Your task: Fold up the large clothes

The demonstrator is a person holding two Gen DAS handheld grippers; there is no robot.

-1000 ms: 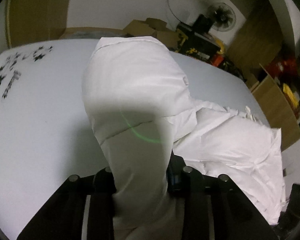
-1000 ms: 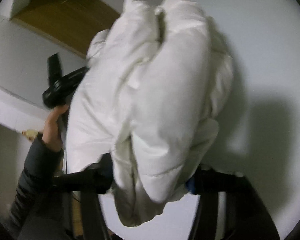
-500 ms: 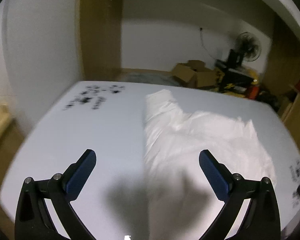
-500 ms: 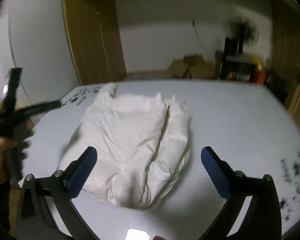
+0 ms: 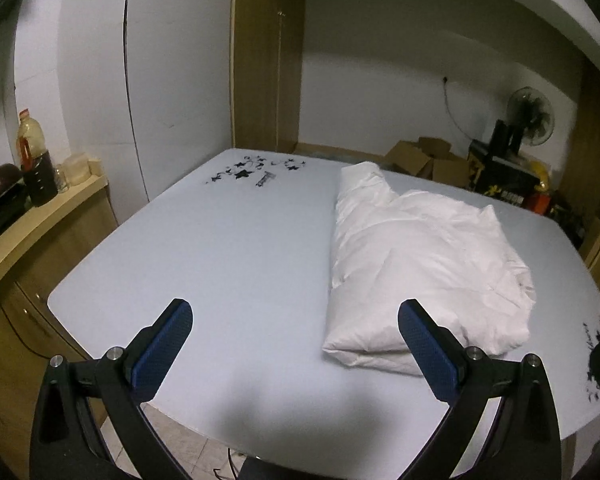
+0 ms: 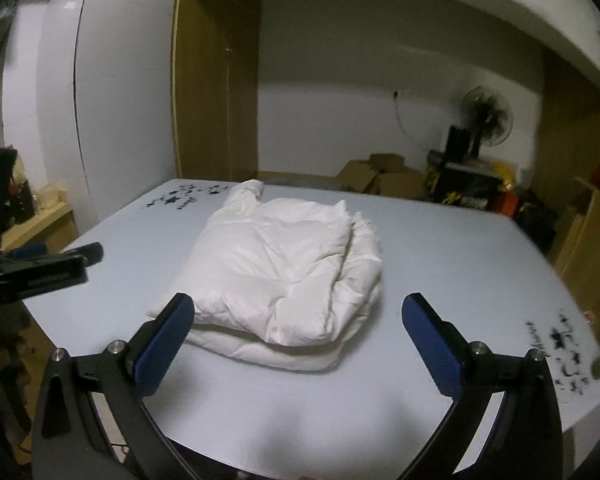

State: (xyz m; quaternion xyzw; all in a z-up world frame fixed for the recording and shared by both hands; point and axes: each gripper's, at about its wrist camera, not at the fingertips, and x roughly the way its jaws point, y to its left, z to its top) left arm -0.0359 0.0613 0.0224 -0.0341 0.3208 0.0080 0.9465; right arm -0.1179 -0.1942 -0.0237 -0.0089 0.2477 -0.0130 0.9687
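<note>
A white puffy jacket (image 5: pixel 424 256) lies folded in a thick bundle on the pale table (image 5: pixel 228 248), with one sleeve end pointing to the far side. It also shows in the right wrist view (image 6: pixel 288 264). My left gripper (image 5: pixel 296 348) is open and empty, held above the table's near edge, left of the jacket. My right gripper (image 6: pixel 298 340) is open and empty, held back from the jacket's near edge. The left gripper also shows from the side in the right wrist view (image 6: pixel 48 266).
Black star prints (image 5: pixel 256 170) mark the table's far left corner, and more prints (image 6: pixel 560 356) mark its right edge. A wooden counter (image 5: pixel 40 216) with a bottle (image 5: pixel 36 162) stands left. Cardboard boxes (image 6: pixel 380 178) and a fan (image 6: pixel 486 118) stand behind the table.
Both grippers let go of the jacket, opened and pulled back and up from the table. The jacket now rests folded on the table.
</note>
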